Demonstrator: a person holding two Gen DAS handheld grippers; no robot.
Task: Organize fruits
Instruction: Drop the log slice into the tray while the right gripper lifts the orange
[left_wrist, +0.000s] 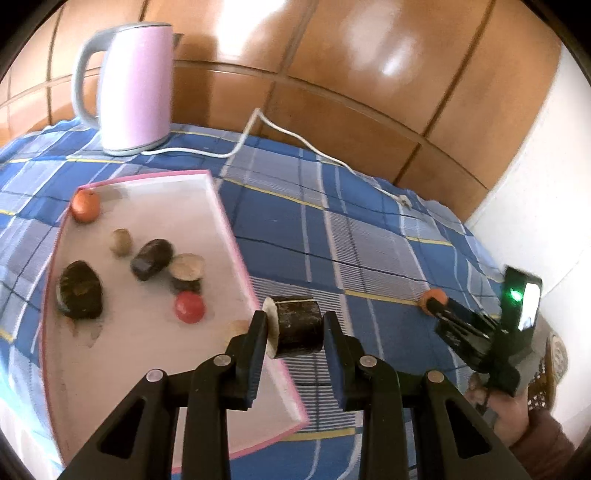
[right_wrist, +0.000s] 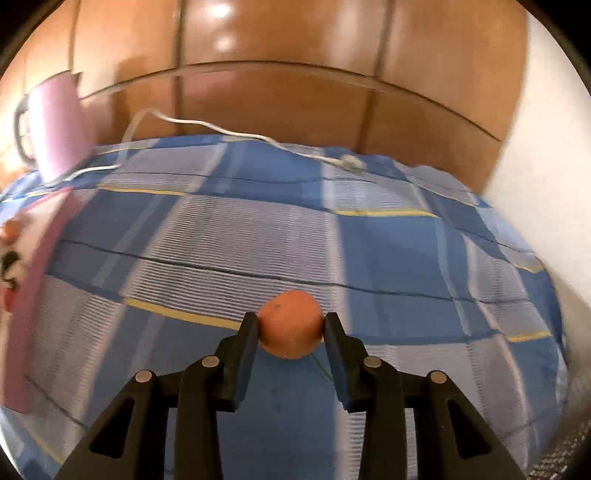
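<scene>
Orange fruit (right_wrist: 290, 325) sits pinched in the right gripper (right_wrist: 290, 325) on the cloth (right_wrist: 221, 240); left gripper (left_wrist: 295, 325) clamps a dark cut piece (left_wrist: 295, 325) over the tray (left_wrist: 221, 206) edge. Next, I judge: lower it in.

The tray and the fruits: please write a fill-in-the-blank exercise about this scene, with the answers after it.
1. The left tool is shut on a dark ____ piece.
2. The right tool is shut on an ____ fruit.
3. The kettle is ____ in colour.
4. The red fruit lies inside the ____.

Answers: cylindrical; orange; pink; tray
</scene>
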